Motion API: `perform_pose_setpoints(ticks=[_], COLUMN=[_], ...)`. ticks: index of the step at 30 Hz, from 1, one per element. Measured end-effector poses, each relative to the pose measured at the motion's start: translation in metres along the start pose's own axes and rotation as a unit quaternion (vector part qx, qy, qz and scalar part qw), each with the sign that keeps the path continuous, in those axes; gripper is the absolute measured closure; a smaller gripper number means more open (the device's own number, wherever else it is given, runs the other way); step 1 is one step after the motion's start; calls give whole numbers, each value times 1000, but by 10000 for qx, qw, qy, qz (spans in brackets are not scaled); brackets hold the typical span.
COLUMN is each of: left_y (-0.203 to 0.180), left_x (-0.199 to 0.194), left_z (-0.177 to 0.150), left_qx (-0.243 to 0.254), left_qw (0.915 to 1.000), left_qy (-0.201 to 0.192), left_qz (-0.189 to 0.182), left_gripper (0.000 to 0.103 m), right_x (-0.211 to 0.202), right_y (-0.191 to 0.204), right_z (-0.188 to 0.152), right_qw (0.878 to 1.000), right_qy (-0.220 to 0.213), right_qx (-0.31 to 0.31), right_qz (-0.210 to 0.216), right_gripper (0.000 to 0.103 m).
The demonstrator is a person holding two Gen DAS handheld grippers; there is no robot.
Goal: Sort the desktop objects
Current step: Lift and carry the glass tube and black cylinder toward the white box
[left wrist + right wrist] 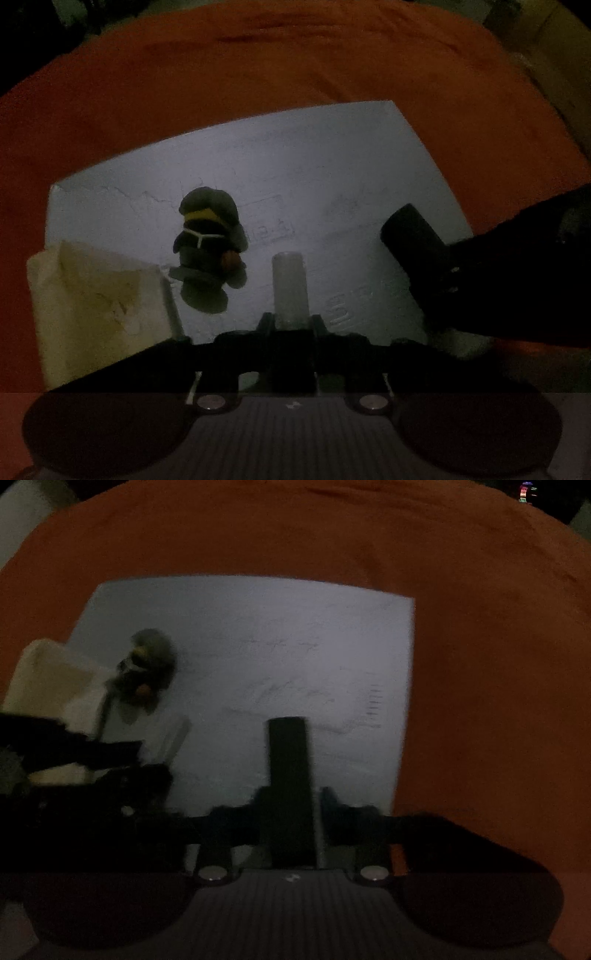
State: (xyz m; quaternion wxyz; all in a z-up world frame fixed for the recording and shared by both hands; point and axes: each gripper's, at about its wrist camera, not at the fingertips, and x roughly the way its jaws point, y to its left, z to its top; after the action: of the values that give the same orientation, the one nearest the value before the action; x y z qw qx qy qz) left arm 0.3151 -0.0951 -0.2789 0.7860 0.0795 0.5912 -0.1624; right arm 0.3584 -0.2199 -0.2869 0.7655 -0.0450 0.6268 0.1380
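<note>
— What's each hand got, can you see in this gloom?

— The left tongs (290, 321) are pinched on a pale, see-through tube (290, 284) that pokes straight ahead toward twelve o'clock. The right tongs (290, 797) are clamped on a black stick (288, 753), held the same way. My guess is both are being carried over the white sheet (332, 166) to be dropped into groups.

— And the little figure?

— The dark toy figure (210, 251) with a yellow band lies on the sheet at about ten o'clock from the left tongs, just beside a cream box (99, 295) at nine o'clock. That box sits at the sheet's edge, likely as the bin for sorting.

— What's underneath?

— An orange cloth (258, 74) covers the surface.

— Anything you can't read?

— Plenty. The right view is blurred, the box's inside is hidden, and faint writing on the sheet is illegible. What the tube and stick really are, I can't tell.
</note>
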Motion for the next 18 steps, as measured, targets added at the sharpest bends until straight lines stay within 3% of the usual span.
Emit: perform_pose_setpoints(ticks=[8,14,18], left_y=[15,13,9], left_x=[-22,-45,-73], left_z=[-2,8,-3], left_qx=[100,-56,65], left_qw=[9992,9982,9963], left_qy=[-382,-533,-674], left_qz=[28,-267,-529], left_gripper=[87,87,87], right_x=[-23,-70,-95], right_y=[0,6,19], right_z=[-2,-1,-11], right_qw=[9998,9977,9971], right_qy=[-222,-586,-656], right_qx=[-7,85,-138], right_qz=[4,315,373], right_gripper=[75,75,75])
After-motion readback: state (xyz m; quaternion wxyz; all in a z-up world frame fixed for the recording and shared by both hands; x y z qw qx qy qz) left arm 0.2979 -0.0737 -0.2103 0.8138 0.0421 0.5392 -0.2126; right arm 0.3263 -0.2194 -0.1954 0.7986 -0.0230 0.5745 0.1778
